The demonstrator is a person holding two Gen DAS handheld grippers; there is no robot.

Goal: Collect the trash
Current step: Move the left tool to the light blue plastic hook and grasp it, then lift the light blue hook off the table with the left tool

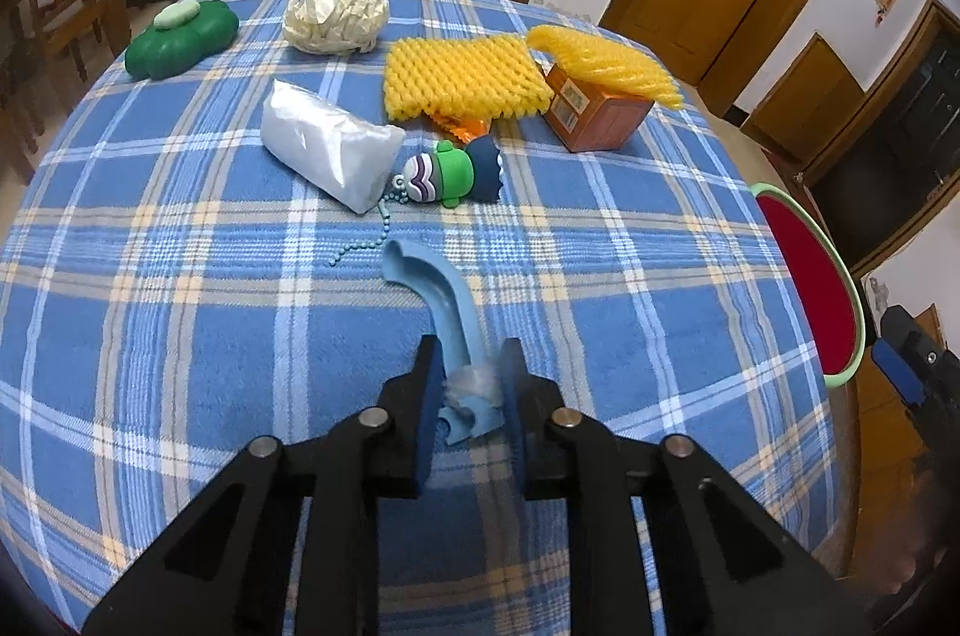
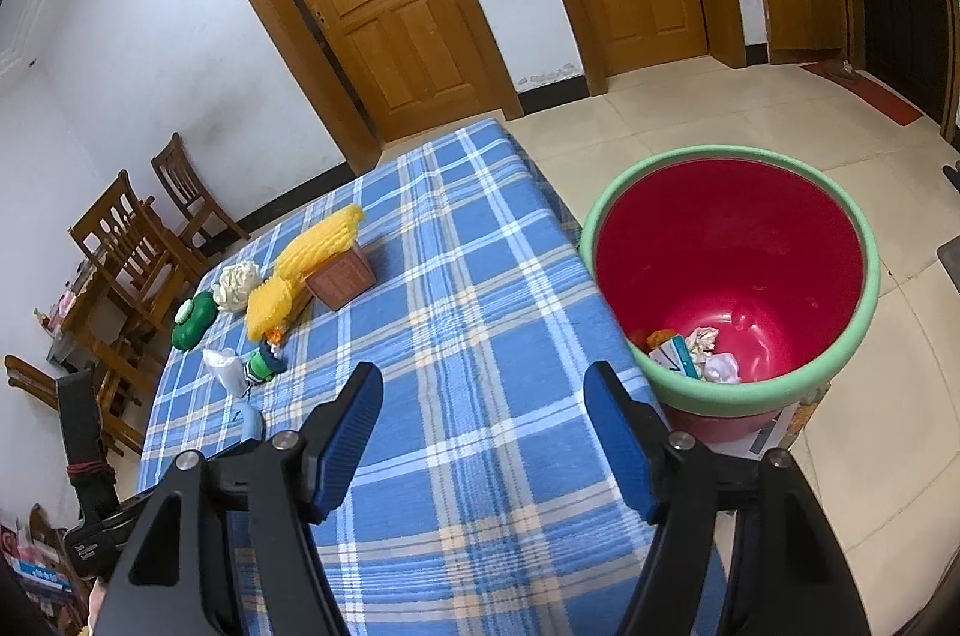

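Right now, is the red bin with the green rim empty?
No. The red bin holds crumpled paper and wrappers at its bottom, mostly unfilled.

A curved light-blue plastic scrap (image 1: 447, 312) lies on the cloth, its near end between the left claw's (image 1: 468, 384) fingers.

A bucket (image 2: 735, 396) is standing beside the table (image 2: 480, 312), holding scraps (image 2: 696, 354); a box (image 2: 341, 281) is sitting on the table.
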